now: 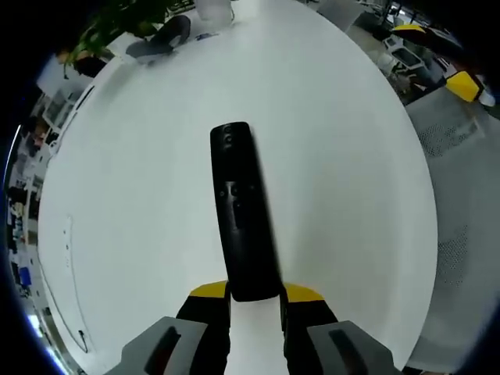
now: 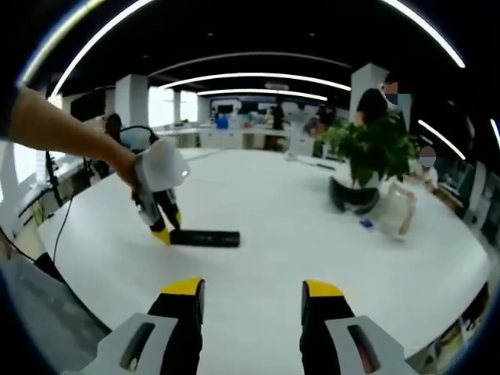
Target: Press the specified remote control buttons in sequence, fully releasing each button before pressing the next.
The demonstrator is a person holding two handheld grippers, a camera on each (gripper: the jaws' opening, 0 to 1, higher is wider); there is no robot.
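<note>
A long black remote (image 1: 238, 207) lies flat on the white table (image 1: 351, 172), buttons up, pointing away from me. My left gripper (image 1: 256, 294) has its yellow-tipped jaws closed against both sides of the remote's near end. In the right gripper view the same remote (image 2: 205, 238) lies sideways at mid-table, with the left gripper (image 2: 162, 230) held by a person's hand at its left end. My right gripper (image 2: 254, 289) hovers low over the table, nearer than the remote, open with nothing between its jaws.
A potted plant (image 2: 367, 156), a clear plastic container (image 2: 396, 209) and a small blue item (image 2: 366, 223) stand at the table's right. A dark object (image 1: 160, 37) lies at the far edge. A mesh chair (image 1: 457, 148) stands beside the table. People stand behind.
</note>
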